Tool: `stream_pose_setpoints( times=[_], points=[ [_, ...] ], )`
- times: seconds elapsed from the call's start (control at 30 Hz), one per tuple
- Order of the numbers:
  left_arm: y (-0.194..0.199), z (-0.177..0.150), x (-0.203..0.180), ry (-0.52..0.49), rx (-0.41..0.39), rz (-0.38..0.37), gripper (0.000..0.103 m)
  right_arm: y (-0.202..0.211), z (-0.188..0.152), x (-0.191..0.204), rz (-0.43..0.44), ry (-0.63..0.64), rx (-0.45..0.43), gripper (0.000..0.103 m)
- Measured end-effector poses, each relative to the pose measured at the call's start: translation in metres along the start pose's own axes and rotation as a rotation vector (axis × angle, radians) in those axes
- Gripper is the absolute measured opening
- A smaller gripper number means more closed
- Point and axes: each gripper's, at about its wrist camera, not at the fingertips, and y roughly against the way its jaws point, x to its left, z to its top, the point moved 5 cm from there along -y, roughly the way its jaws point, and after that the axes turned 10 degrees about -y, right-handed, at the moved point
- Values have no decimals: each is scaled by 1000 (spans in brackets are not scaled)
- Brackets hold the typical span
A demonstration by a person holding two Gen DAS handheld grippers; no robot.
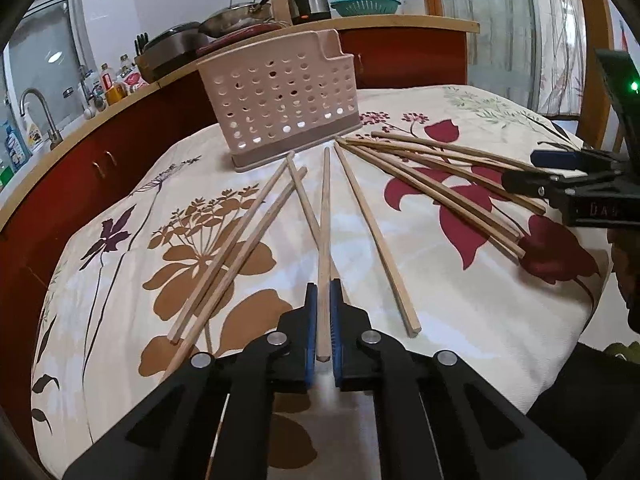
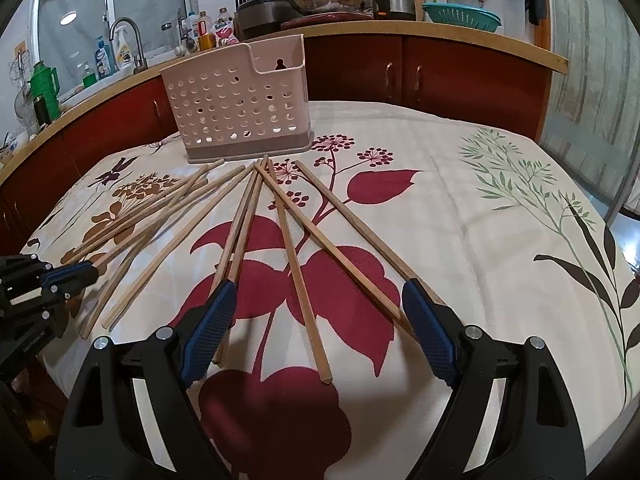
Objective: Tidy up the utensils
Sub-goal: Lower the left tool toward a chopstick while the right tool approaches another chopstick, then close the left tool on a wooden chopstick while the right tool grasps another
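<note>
A table draped in a floral cloth (image 2: 460,184) fills the kitchen corner, set up for sorting. Near its far edge stands a perforated pink utensil holder (image 1: 280,100), its open top ready to receive what lies before it: wooden chopsticks (image 2: 296,272) fanned loose across the cloth, tips converging toward the holder's base. The right gripper (image 2: 320,332) hovers with its fingers spread wide, astride one chopstick but gripping nothing, apparently waiting its turn. The left gripper (image 1: 324,320) has its blue pads pinched on the thick end of a single chopstick (image 1: 325,216), seemingly to lift it toward the holder.
</note>
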Motion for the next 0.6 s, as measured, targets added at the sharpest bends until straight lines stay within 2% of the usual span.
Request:
stream_pose_setpoints(
  times=[0.1,0.23,0.3,0.47,0.6],
  points=[
    [5,2,2,6,-10,6,7,1,-1,0,-1,4,2,82],
    [13,4,2,14,-20,11,7,-2,-4,1,10,22,26,63],
    [16,4,2,20,-26,15,7,-3,-7,0,9,27,37,59],
    [20,5,5,31,-33,25,7,-1,-2,-8,-9,16,7,59],
    [22,4,8,43,-34,34,7,-2,4,-22,-31,-2,-2,53]
  ],
)
